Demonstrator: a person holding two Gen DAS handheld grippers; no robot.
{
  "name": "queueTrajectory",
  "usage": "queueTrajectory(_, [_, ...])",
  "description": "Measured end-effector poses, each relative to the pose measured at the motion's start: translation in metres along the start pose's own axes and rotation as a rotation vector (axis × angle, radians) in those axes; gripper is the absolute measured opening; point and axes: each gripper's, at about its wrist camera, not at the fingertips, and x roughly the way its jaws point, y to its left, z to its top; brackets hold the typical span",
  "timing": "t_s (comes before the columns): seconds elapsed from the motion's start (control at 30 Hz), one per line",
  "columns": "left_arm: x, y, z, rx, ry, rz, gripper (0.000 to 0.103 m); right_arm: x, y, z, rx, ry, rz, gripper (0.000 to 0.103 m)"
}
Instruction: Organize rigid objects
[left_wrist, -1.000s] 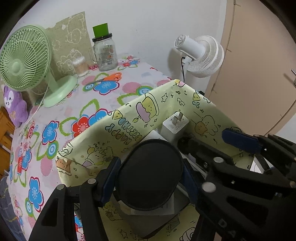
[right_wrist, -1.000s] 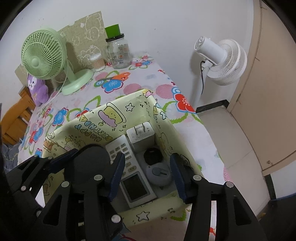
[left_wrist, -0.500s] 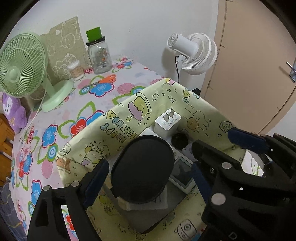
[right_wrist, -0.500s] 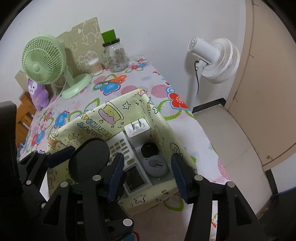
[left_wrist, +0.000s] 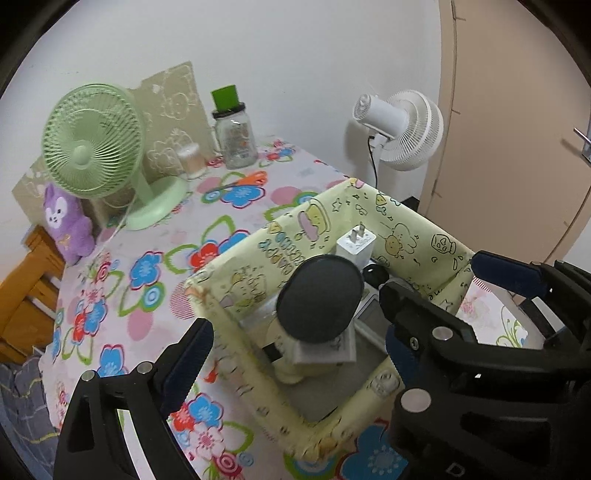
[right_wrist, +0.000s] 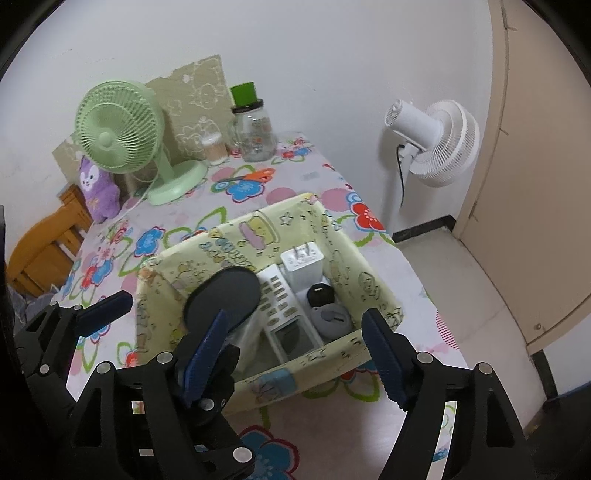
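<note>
A yellow cartoon-print fabric box (left_wrist: 417, 236) (right_wrist: 373, 291) stands on the flowered table. Inside it a dark round-topped object (left_wrist: 320, 298) (right_wrist: 221, 295) stands on its base at the left. A white plug adapter (left_wrist: 355, 243) (right_wrist: 303, 263), a white remote (right_wrist: 284, 306), a small black disc (right_wrist: 320, 294) and a grey round gadget (right_wrist: 330, 317) lie beside it. My left gripper (left_wrist: 291, 347) is open above the box, apart from the dark object. My right gripper (right_wrist: 295, 350) is open and empty over the box's near wall.
A green desk fan (left_wrist: 92, 155), a purple plush (left_wrist: 66, 229), a glass jar with a green lid (left_wrist: 234, 136), a swab jar (left_wrist: 190, 158) and orange-handled scissors (left_wrist: 240, 182) are at the table's back. A white floor fan (right_wrist: 432, 144) and a door (right_wrist: 546, 184) are to the right.
My left gripper has opened, let go of the dark round-topped object and drawn back; the object now stands in the box. My right gripper has also drawn back and opened wider.
</note>
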Motion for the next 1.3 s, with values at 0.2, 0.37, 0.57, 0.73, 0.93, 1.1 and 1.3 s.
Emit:
queueTrajectory(0.2, [-0.017,0.015,-0.015,-0.040,-0.021,0.024,0.097,-0.014,0.016,-0.009,-0.033,-0.027,0.015,0.081])
queueTrajectory(0.37, [-0.031,0.025,-0.026,-0.070,-0.037,0.042,0.098,-0.024,0.029,-0.016,-0.057,-0.043,0.023,0.082])
queueTrajectory(0.57, [-0.047,0.037,-0.038,-0.099,-0.060,0.062,0.099,-0.035,0.042,-0.025,-0.080,-0.062,0.028,0.082])
queueTrajectory(0.73, [-0.061,0.046,-0.051,-0.122,-0.078,0.080,0.100,-0.043,0.052,-0.031,-0.101,-0.079,0.033,0.082])
queueTrajectory(0.93, [-0.078,0.057,-0.065,-0.148,-0.105,0.111,0.101,-0.055,0.063,-0.040,-0.132,-0.103,0.051,0.083])
queueTrajectory(1.1, [-0.089,0.066,-0.076,-0.179,-0.122,0.135,0.102,-0.062,0.071,-0.045,-0.151,-0.116,0.068,0.084])
queueTrajectory(1.3, [-0.100,0.077,-0.089,-0.225,-0.135,0.154,0.103,-0.071,0.081,-0.052,-0.181,-0.133,0.087,0.084])
